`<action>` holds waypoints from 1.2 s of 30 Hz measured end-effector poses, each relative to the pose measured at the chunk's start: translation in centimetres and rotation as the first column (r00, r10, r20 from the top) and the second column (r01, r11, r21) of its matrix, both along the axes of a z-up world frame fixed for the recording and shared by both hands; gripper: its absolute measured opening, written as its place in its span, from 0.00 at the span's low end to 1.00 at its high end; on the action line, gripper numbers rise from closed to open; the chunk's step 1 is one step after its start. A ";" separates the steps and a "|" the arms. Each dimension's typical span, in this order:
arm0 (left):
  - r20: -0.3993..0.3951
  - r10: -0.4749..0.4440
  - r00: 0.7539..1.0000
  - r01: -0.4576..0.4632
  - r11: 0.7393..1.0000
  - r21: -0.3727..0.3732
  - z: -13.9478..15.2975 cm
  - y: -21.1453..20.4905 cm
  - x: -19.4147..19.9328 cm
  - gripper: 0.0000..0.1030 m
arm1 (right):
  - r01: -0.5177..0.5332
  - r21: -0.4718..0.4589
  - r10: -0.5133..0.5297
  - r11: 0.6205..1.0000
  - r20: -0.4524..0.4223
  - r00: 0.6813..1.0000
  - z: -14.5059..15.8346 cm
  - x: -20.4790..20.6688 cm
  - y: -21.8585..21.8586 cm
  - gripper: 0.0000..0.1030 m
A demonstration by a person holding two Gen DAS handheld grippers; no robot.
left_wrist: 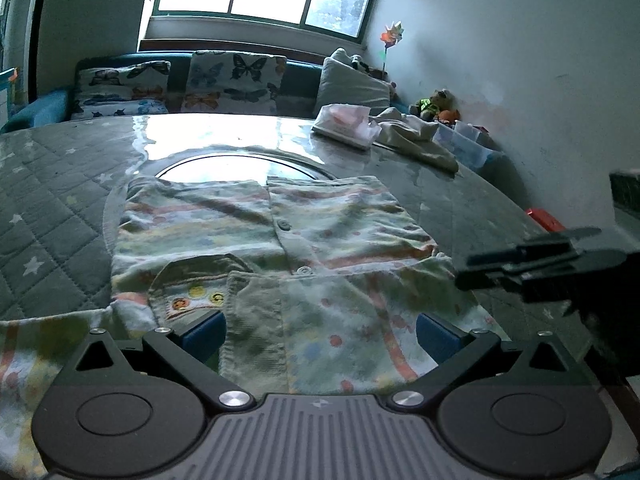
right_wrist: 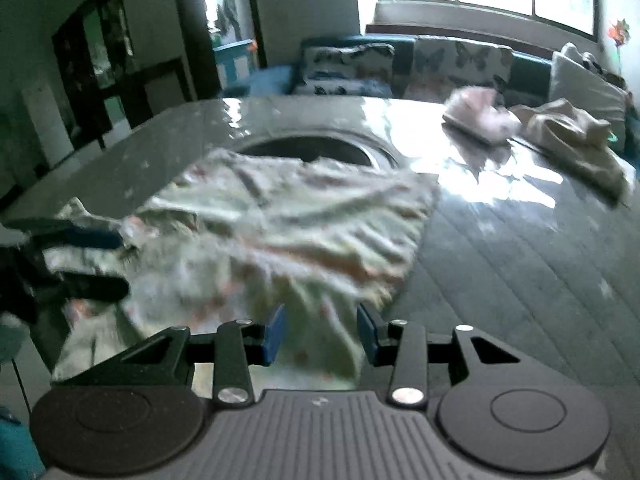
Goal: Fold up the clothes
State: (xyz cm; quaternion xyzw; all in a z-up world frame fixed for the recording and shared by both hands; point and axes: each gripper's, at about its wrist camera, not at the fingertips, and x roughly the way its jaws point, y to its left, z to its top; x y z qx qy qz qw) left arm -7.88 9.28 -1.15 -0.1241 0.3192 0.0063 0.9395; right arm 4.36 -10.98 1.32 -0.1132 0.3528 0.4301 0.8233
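A small patterned baby shirt [left_wrist: 276, 240] with buttons and coloured stripes lies spread on the round table [left_wrist: 60, 200], its near part hanging over the front edge. My left gripper [left_wrist: 320, 334] is open, its blue pads wide apart above the shirt's collar area. In the right wrist view the shirt [right_wrist: 280, 224] is blurred; my right gripper [right_wrist: 320, 334] is partly open with a bunch of the shirt's near edge between its blue pads, not clamped. The left gripper's fingers [right_wrist: 80, 264] show at that view's left, and the right gripper's fingers [left_wrist: 532, 264] at the left view's right.
A folded pink garment [left_wrist: 346, 124] and a cream garment [left_wrist: 416, 138] lie at the table's far right. A glass turntable [left_wrist: 240, 164] sits mid-table. A sofa with butterfly cushions [left_wrist: 224, 84] stands behind, under a window. Plastic boxes [left_wrist: 468, 140] and toys line the right wall.
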 end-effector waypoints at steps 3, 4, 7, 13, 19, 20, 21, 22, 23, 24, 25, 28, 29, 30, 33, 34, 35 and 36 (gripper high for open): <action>0.000 -0.012 1.000 0.012 1.000 -0.005 -0.2 -0.1 0.2 1.00 | 0.000 0.007 0.000 1.000 -0.013 1.000 -0.5 0.7 0.5 0.38; -0.001 -0.017 1.000 0.017 1.000 -0.007 -0.2 -0.1 0.3 1.00 | 0.003 0.008 -0.002 1.000 -0.020 1.000 -0.7 0.9 0.6 0.38; -0.007 -0.031 0.999 0.031 0.999 -0.011 -0.5 -0.2 0.5 1.00 | 0.010 0.010 -0.010 1.000 -0.041 0.999 -1.4 1.6 0.8 0.33; 0.005 -0.049 0.999 0.049 0.998 -0.032 -0.6 0.1 1.7 1.00 | 0.015 0.002 -0.015 1.000 -0.059 0.998 -2.3 2.4 1.3 0.23; -0.010 -0.053 0.999 0.052 0.996 -0.070 -1.8 0.8 3.5 1.00 | -0.013 -0.020 0.012 1.000 -0.030 0.999 -2.5 2.0 1.8 0.26; -0.011 -0.054 0.998 0.053 0.996 -0.066 -1.9 0.8 3.5 1.00 | -0.014 -0.020 0.014 1.000 -0.029 0.999 -2.5 2.0 1.8 0.26; -0.012 -0.056 0.998 0.055 0.997 -0.061 -2.0 0.8 3.5 1.00 | -0.015 -0.021 0.014 1.000 -0.030 0.999 -2.5 2.0 1.8 0.26; -0.011 -0.059 0.998 0.058 0.996 -0.060 -2.1 0.8 3.4 1.00 | -0.016 -0.022 0.015 1.000 -0.027 1.000 -2.4 1.9 1.9 0.26; -0.007 -0.066 0.998 0.065 0.996 -0.065 -1.9 0.7 3.1 1.00 | -0.019 -0.023 0.018 1.000 -0.021 1.000 -2.3 1.8 2.0 0.26; -0.003 -0.071 0.997 0.071 0.995 -0.068 -1.8 0.7 2.8 1.00 | -0.021 -0.024 0.021 0.999 -0.015 1.000 -2.2 1.7 2.1 0.27; 0.002 -0.073 0.997 0.073 0.995 -0.066 -1.7 0.7 2.4 1.00 | -0.024 -0.025 0.024 0.999 -0.009 1.000 -2.0 1.6 2.3 0.27; 0.024 -0.086 0.996 0.087 0.994 -0.063 -1.2 0.4 1.3 0.99 | -0.061 -0.003 0.061 0.998 -0.002 0.998 -1.5 1.0 3.2 0.27; 0.033 -0.094 0.995 0.096 0.993 -0.066 -1.1 0.3 0.9 0.99 | -0.076 0.003 0.076 0.997 0.000 0.997 -1.3 0.8 3.6 0.27; 0.039 -0.106 0.994 0.109 0.992 -0.069 -1.0 0.1 0.5 0.99 | -0.091 0.008 0.091 0.996 0.001 0.996 -1.3 0.6 4.0 0.27; 0.055 -0.148 0.988 0.151 0.986 -0.068 -1.0 -0.5 -0.6 0.99 | -0.149 0.015 0.149 0.989 -0.005 0.989 -1.4 -0.2 5.7 0.27; 0.052 -0.155 0.987 0.158 0.985 -0.071 -1.0 -0.6 -0.8 0.99 | -0.169 0.016 0.169 0.986 -0.009 0.986 -1.6 -0.5 6.4 0.27; 0.044 -0.158 0.986 0.161 0.984 -0.078 -1.2 -0.7 -1.0 0.99 | -0.188 0.014 0.188 0.982 -0.011 0.982 -1.8 -0.8 6.9 0.27; 0.031 -0.156 0.987 0.158 0.984 -0.086 -1.4 -0.6 -1.2 0.99 | -0.208 0.009 0.208 0.978 -0.012 0.978 -2.0 -1.2 7.4 0.28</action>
